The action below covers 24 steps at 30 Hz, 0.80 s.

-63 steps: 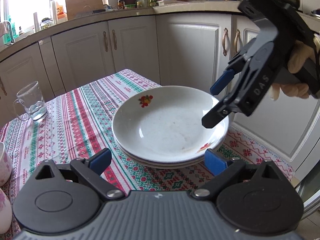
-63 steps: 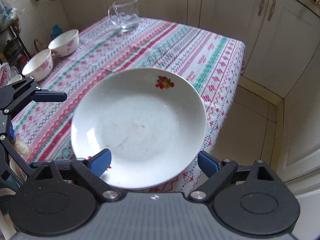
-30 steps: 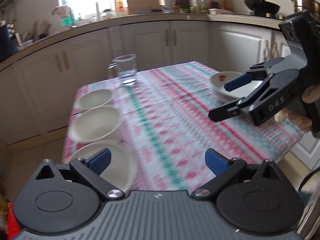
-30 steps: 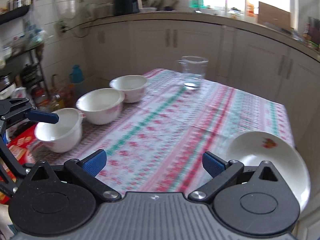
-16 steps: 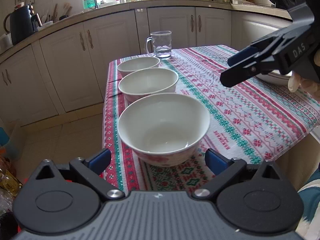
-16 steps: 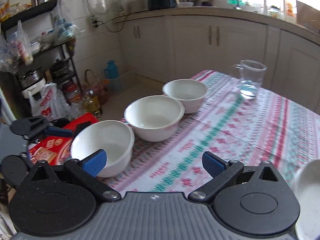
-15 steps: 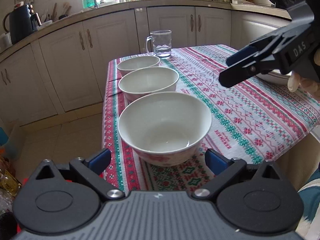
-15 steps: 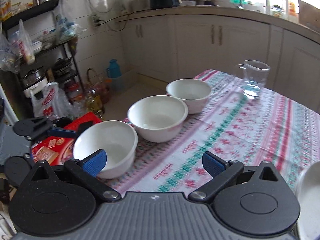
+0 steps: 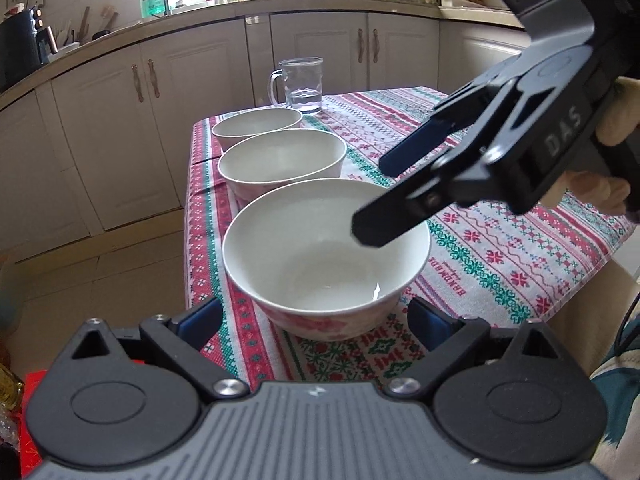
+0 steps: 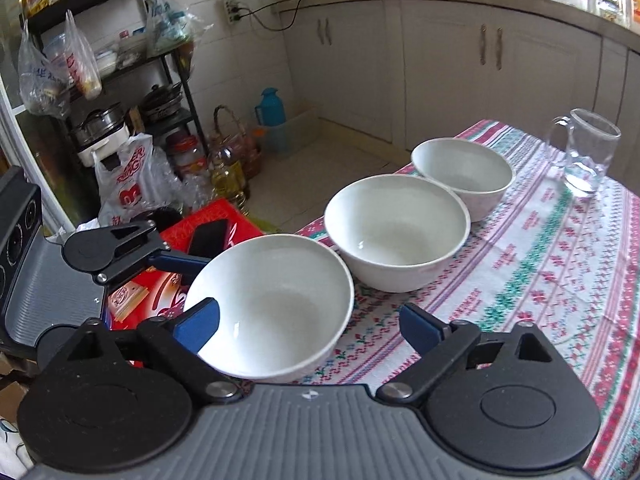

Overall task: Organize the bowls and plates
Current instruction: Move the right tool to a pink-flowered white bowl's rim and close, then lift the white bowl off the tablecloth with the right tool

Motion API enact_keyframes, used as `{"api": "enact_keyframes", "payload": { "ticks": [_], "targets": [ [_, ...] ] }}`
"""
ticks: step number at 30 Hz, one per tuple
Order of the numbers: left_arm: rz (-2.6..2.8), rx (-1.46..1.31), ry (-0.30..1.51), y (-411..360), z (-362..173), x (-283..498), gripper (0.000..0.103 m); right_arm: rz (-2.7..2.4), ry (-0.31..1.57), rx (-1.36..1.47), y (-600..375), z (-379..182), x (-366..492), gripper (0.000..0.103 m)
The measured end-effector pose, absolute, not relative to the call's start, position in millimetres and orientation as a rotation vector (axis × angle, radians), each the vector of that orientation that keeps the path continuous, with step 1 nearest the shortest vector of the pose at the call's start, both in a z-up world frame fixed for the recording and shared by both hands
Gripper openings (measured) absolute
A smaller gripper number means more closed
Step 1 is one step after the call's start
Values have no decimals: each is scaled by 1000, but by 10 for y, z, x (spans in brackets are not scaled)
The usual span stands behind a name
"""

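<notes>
Three round white ceramic bowls stood upright, mouths up, in one row along the edge of the striped red, green and white patterned tablecloth (image 9: pixel 500 248); the row's long axis ran straight away from the left gripper (image 9: pixel 316 316). The nearest white bowl (image 9: pixel 326 256) sat just ahead of that gripper's blue-padded fingers (image 9: pixel 200 318), between them; the middle white bowl (image 9: pixel 282 160) came just behind it, and the farthest white bowl (image 9: pixel 258 126) beyond that. A clear glass mug (image 9: pixel 300 84) with a little water stood past the far end of the row.

The left gripper's fingers were spread wide, a little wider than the nearest bowl's base, and held nothing; whether they touched the bowl could not be told. The right gripper (image 10: pixel 308 326) also stood wide apart and empty. In its own view the left finger pad (image 10: pixel 198 324) overlapped the nearest bowl's rim (image 10: pixel 272 304), while the right pad lay over bare cloth beside it. From the left wrist view, the right gripper's black lower fingertip (image 9: pixel 380 228) hung over the nearest bowl's far right rim, its blue-padded finger above it, the two clearly parted.
</notes>
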<state>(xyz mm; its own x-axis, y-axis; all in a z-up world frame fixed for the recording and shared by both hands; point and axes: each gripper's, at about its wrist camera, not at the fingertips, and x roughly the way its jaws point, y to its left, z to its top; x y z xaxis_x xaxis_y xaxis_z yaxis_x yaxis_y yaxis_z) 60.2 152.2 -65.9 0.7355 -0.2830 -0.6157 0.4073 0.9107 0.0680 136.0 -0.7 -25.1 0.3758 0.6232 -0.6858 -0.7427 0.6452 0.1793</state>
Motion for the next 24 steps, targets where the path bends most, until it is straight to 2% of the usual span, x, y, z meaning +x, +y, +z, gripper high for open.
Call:
{"api": "enact_keyframes", "payload": {
  "ticks": [6, 9, 24],
  "targets": [
    [-404, 197, 641, 1526, -657, 621, 88, 899, 829, -170, 68, -319, 1406, 84],
    [-412, 197, 640, 1530, -651, 631, 87, 906, 841, -165, 78, -345, 1433, 79],
    [-429, 224, 650, 1490, -606, 631, 84, 939, 846, -147, 86, -337, 1416, 77]
  ]
}}
